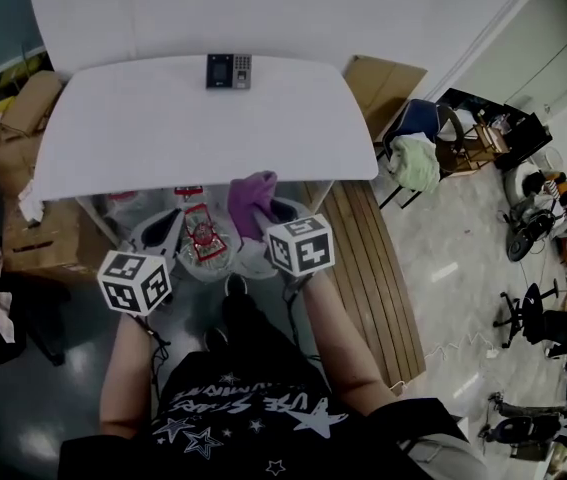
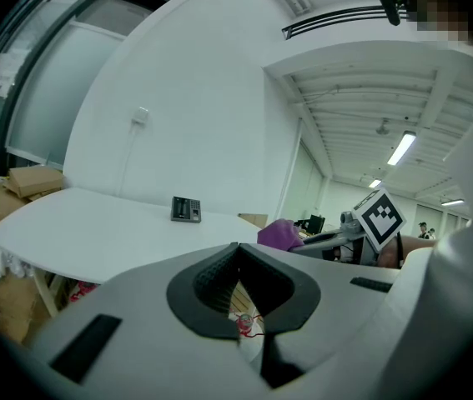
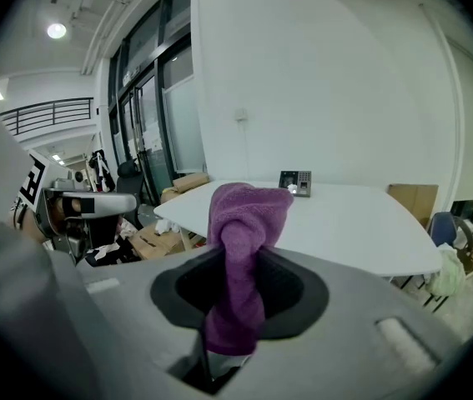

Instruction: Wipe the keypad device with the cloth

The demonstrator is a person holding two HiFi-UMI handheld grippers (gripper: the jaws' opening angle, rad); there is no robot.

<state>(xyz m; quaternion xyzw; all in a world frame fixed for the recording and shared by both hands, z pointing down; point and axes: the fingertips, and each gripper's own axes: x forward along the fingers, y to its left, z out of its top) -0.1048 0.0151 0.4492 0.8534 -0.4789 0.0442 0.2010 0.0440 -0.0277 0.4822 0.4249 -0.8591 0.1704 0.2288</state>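
Cardboard boxes (image 1: 25, 118): stacked on the floor at the left end of the table.
Left gripper (image 2: 237, 252): held low in front of the table's near edge, below the tabletop in the head view. Its jaws are pressed together at the tips, and nothing is seen between them.
Table (image 1: 143, 138): white with rounded corners, set against the white wall. Its top is bare except for the device.
Keypad device (image 1: 228, 71): placed at the far edge of the table, near the wall and about midway along it. It is well apart from both grippers and is not touched by the cloth.
Cloth (image 3: 249, 215): purple and bunched, and pinched at its lower part so that a knot of fabric stands up above the jaws.
Right gripper (image 3: 234, 273): held just right of the left gripper, short of the table's near edge. Its jaws are clamped on the cloth.
Wooden slatted bench (image 1: 368, 268): laid on the floor right of the table.
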